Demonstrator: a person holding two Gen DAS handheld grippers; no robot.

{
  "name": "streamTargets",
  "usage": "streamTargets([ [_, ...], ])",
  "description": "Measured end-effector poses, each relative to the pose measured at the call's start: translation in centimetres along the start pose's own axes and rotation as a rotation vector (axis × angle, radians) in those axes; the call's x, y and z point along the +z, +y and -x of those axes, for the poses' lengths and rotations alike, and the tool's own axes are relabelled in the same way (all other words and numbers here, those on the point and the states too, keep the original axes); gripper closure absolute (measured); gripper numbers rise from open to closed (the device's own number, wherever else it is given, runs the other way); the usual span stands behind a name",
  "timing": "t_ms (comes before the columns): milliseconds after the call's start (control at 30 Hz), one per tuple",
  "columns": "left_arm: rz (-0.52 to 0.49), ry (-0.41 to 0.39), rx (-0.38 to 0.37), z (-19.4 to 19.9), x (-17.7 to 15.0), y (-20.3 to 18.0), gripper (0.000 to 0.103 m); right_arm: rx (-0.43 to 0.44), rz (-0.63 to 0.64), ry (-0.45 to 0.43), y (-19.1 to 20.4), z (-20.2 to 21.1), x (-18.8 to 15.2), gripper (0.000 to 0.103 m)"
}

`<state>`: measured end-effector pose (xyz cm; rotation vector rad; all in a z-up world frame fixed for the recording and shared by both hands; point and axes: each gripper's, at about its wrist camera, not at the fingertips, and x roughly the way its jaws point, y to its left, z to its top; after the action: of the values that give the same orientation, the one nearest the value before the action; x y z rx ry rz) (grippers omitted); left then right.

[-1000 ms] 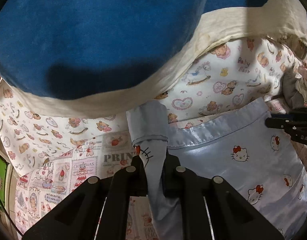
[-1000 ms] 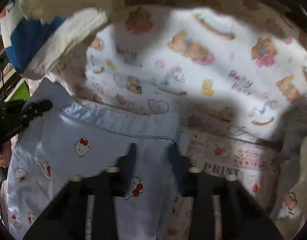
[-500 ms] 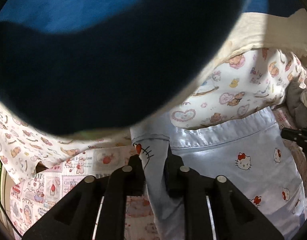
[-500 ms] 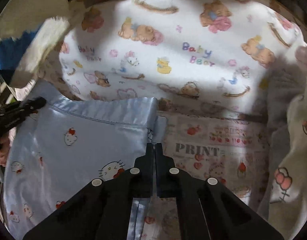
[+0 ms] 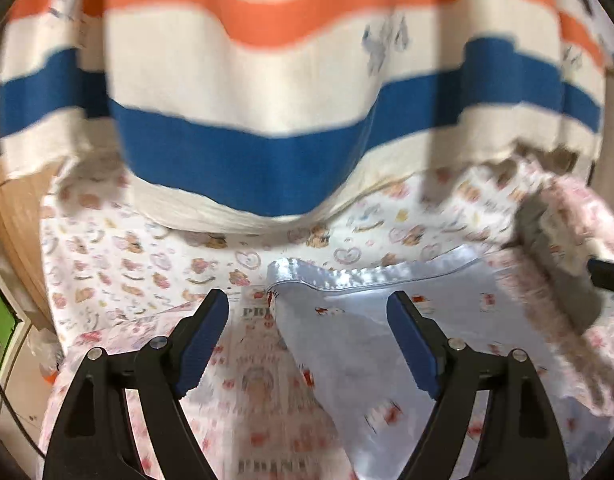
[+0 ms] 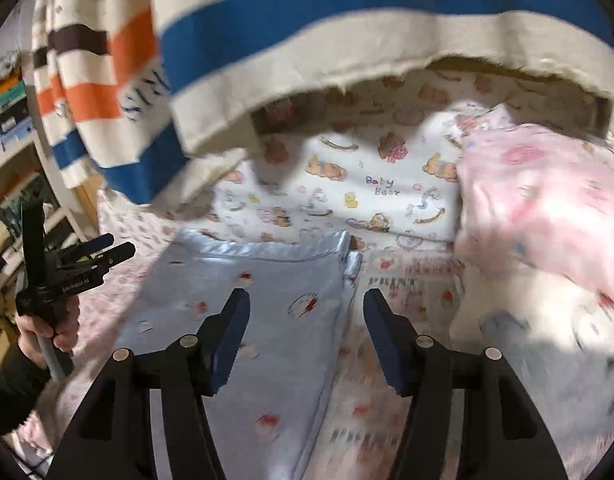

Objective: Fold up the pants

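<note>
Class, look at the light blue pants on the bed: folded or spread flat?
Folded. The pants lie doubled on the printed sheet, two satin edges stacked at the top right corner. Both grippers hover open, holding nothing.

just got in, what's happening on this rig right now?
A person with a handheld gripper in each hand is folding light blue Hello Kitty pants on a bed with printed sheets. At this moment neither gripper holds anything: the left gripper and right gripper both stand open above the pants, which lie flat, waistband toward the pillows. A striped blanket hangs above, and a pink quilt sits beside the pants.
</note>
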<state>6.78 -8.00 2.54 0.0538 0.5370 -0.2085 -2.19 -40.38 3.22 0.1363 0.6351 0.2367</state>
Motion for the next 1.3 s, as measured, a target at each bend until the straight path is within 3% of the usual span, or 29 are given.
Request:
streamTargets([
  [133, -0.036, -0.015, 0.008, 4.9, -1.5, -1.6, 0.024, 0.013, 0.024, 0.028, 2.0, 4.3, -2.3, 0.042],
  [200, -0.051, 0.015, -0.04, 7.1, -3.1, -2.9, 0.04, 0.035, 0.023, 0.041, 3.0, 6.2, -3.8, 0.042],
  [367, -0.045, 0.049, -0.17, 10.8, -7.7, -5.8, 0.049, 0.004, -0.001, 0.038, 4.7, 9.0, -8.1, 0.042],
  [433, 0.0, 0.064, -0.259, 11.5, -9.1, -6.4, 0.049, 0.003, -0.027, 0.032, 5.0, 9.5, -10.1, 0.042],
  [500, 0.001, 0.076, -0.294, 11.9, -10.0, -7.4, 0.051, 0.018, -0.065, 0.047, 5.1, 9.5, -12.2, 0.042],
  [600, -0.062, 0.066, -0.382, 12.9, -10.9, -9.4, 0.051, 0.058, -0.153, 0.074, 4.8, 9.1, -14.8, 0.042],
  [667, -0.122, 0.101, -0.427, 12.5, -11.5, -10.9, 0.051, 0.097, -0.218, 0.067, 4.3, 9.0, -15.9, 0.042],
  [733, -0.137, 0.131, -0.408, 11.8, -12.2, -11.9, 0.051, 0.113, -0.236, 0.053, 4.2, 9.0, -16.4, 0.045],
  [767, -0.142, 0.157, -0.404, 11.2, -12.6, -12.3, 0.054, 0.118, -0.238, 0.049, 4.2, 8.9, -16.5, 0.053],
  [800, -0.14, 0.175, -0.403, 10.8, -13.0, -12.4, 0.07, 0.126, -0.241, 0.044, 4.2, 8.9, -16.6, 0.06],
  [867, -0.124, 0.215, -0.413, 10.2, -13.7, -12.3, 0.094, 0.154, -0.259, 0.028, 4.3, 8.6, -16.6, 0.062],
  [900, -0.111, 0.231, -0.408, 9.9, -13.9, -12.1, 0.097, 0.165, -0.264, 0.032, 4.3, 8.4, -16.6, 0.071],
  [933, -0.099, 0.233, -0.393, 10.0, -14.2, -11.9, 0.099, 0.167, -0.261, 0.039, 4.5, 8.1, -16.5, 0.078],
  [967, -0.09, 0.232, -0.378, 10.1, -14.3, -11.6, 0.102, 0.157, -0.244, 0.048, 4.9, 7.9, -16.6, 0.094],
  [1000, -0.084, 0.227, -0.374, 10.4, -14.4, -11.3, 0.103, 0.135, -0.223, 0.044, 5.3, 7.9, -16.8, 0.099],
  [1100, -0.066, 0.21, -0.366, 11.7, -14.9, -10.4, 0.103, 0.067, -0.161, 0.009, 6.5, 8.8, -17.7, 0.101],
  [1200, -0.041, 0.224, -0.361, 12.2, -15.4, -9.4, 0.103, 0.107, -0.214, 0.029, 6.5, 9.7, -19.0, 0.101],
  [1300, -0.022, 0.261, -0.356, 11.9, -16.2, -8.8, 0.103, 0.079, -0.229, 0.063, 6.5, 9.7, -20.5, 0.101],
])
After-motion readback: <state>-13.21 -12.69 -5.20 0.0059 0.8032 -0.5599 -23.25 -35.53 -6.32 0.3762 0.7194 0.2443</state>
